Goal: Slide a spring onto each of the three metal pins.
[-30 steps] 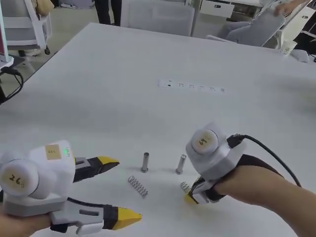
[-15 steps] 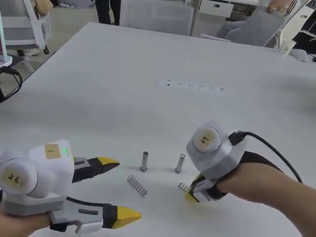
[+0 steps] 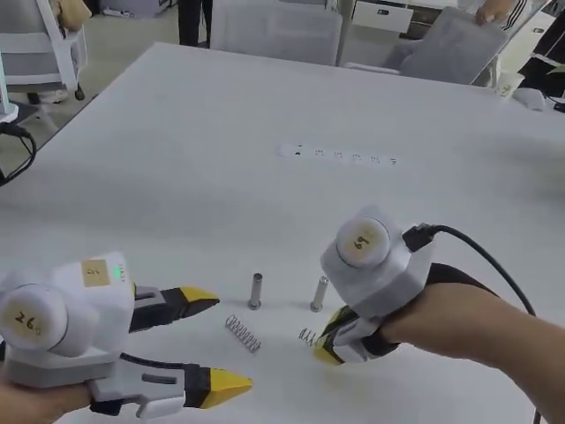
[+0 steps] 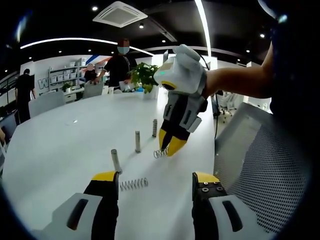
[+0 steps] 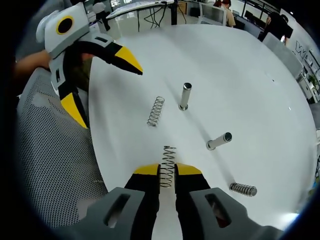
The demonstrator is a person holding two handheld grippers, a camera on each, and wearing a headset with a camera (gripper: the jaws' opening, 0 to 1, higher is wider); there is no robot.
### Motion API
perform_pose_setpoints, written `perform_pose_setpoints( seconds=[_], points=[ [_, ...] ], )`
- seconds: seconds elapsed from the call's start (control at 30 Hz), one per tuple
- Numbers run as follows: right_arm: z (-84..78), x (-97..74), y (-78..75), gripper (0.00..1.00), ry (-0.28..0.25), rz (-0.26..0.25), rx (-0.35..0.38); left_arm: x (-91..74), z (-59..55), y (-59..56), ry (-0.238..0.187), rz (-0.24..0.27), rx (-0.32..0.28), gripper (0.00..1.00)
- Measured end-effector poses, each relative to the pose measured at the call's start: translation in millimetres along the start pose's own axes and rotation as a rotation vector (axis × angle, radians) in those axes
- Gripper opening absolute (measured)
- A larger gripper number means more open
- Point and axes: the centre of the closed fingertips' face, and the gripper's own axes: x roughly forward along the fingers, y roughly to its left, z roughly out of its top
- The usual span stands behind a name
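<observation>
Pinching the held spring (image 5: 169,152) across its coils, your right gripper (image 5: 168,171) has its yellow-tipped jaws closed on the wire. Roughly half the coil pokes out ahead of the tips, low over the white tabletop (image 5: 240,70). Just beyond stand two bare metal pins, both upright and well apart from each other: the nearer pin (image 5: 219,141) off to one side and the farther pin (image 5: 185,96) ahead. A loose spring (image 5: 156,111) lies flat near the farther pin. A third pin (image 5: 243,189) near the view's edge looks ribbed, as if already sleeved with a spring, though it is too small to be sure. Your left gripper (image 4: 155,177) hovers with its jaws spread wide and empty, the loose spring lying just ahead of them on the tabletop.

Expect the held spring to be feather-light and bouncy, being thin, slick wire around a hollow core. Squeeze too hard and the coils may flatten or squirt out sideways; too soft and it may twist in the grip. The hold on the rear half looks right, since it leaves the open front end free to go over a pin's top. The pins look slim and free-standing, so a sideways nudge could tip one; come down in line with the pin.
</observation>
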Motion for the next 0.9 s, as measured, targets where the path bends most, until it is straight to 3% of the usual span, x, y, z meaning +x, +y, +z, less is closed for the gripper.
perform_pose_setpoints(
  seconds=[0.9],
  points=[
    [33.1,-14.0,67.0,0.08,-0.026,0.135,-0.276,0.1,-0.8,-25.9,0.005,-0.116,0.063,0.29]
  ],
)
